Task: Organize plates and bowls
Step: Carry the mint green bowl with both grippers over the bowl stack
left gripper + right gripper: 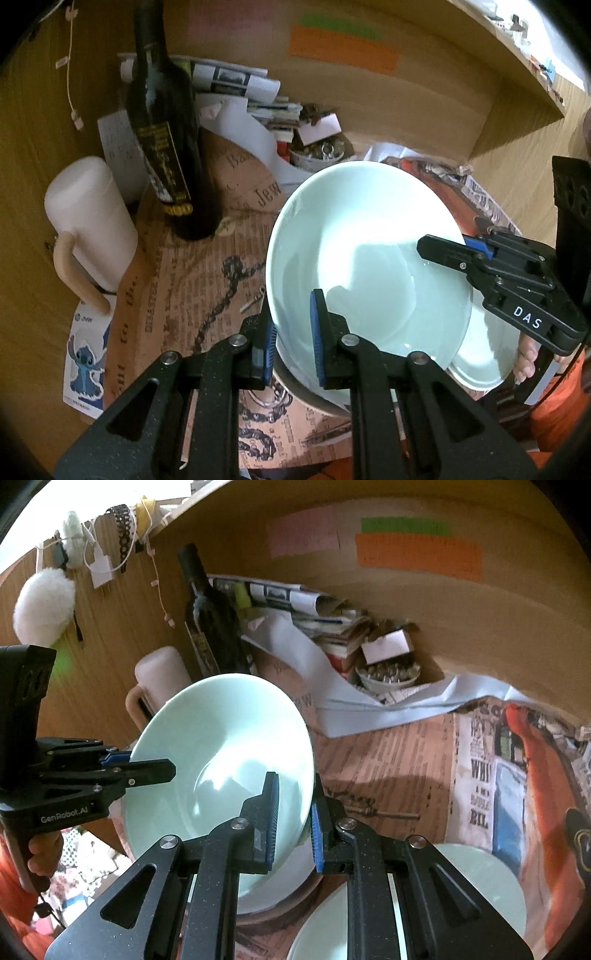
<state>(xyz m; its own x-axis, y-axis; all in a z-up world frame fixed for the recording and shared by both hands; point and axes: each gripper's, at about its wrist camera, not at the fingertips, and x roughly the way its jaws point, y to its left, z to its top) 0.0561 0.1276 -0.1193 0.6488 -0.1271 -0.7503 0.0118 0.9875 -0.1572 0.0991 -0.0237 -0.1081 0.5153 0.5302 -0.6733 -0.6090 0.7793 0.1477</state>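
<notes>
**Both grippers on one pale bowl**

Nearest to us in the left wrist view, our left gripper (293, 334) is clamped on the near rim of a pale green bowl (365, 251), one blue pad inside the wall and the other outside it. Across the same bowl, our right gripper (448, 245) bites the far right rim, and a hand (528, 356) wraps its handle.

From the right wrist view we see the mirror of this: our right gripper (293, 821) pinches the bowl (229, 738) at its right edge, with the wall sandwiched between the pads, while our left gripper (125, 764) grips the left rim. We hold the bowl tilted, its opening turned up and toward the cameras, above a second light bowl (273, 882) that sits just beneath it. A pale plate (491, 882) lies on the tabletop to the right, and part of another plate (325, 926) shows at the bottom edge.

All of this sits over a newspaper-print cover (192, 280) on the desk. Behind the bowl stand a dark wine bottle (166, 140) and a white mug (88, 221) with a tan handle, with a stack of papers (251, 92) against the wooden back panel (424, 122). An orange note (419, 555) and a green note (404, 526) are stuck on that panel.
</notes>
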